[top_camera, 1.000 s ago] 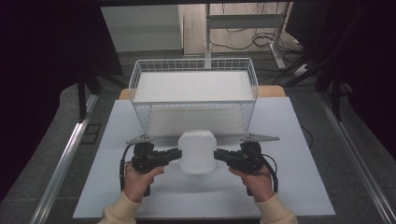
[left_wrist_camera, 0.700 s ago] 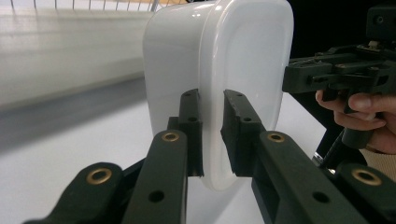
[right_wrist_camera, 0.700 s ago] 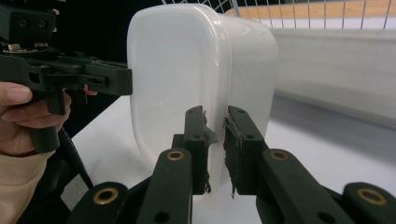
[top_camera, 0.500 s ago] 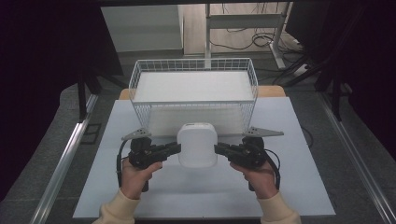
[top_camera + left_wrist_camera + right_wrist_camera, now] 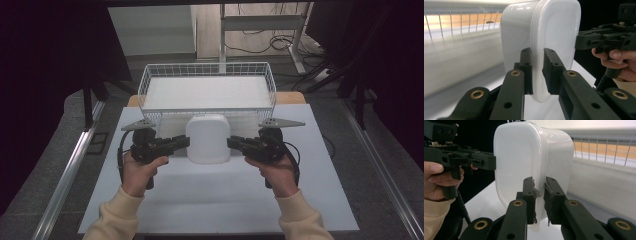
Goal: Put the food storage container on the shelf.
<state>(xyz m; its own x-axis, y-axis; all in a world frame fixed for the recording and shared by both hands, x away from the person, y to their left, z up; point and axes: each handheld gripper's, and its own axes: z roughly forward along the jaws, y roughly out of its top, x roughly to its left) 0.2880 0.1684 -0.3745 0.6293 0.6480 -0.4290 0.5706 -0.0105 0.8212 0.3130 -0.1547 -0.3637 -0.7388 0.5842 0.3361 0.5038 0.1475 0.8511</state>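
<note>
A white plastic tub (image 5: 208,138) with rounded corners is held off the white table between both grippers, its open side facing the person. My left gripper (image 5: 184,142) is shut on the tub's left rim (image 5: 537,65), which sits between its two black jaws. On the opposite side my right gripper (image 5: 233,143) is shut on the right rim (image 5: 539,192). The tub hangs just in front of the white wire basket (image 5: 145,85). Each gripper view shows the other hand and its gripper beyond the tub.
The wire basket, with a white liner (image 5: 207,92) inside, stands at the back of the white table top (image 5: 215,195). A dark floor, metal rails (image 5: 70,165) and desk legs with cables (image 5: 260,20) surround the table.
Both grippers have lifted the tub and carried it away from the person, toward the basket. Both stay shut on its rims.
</note>
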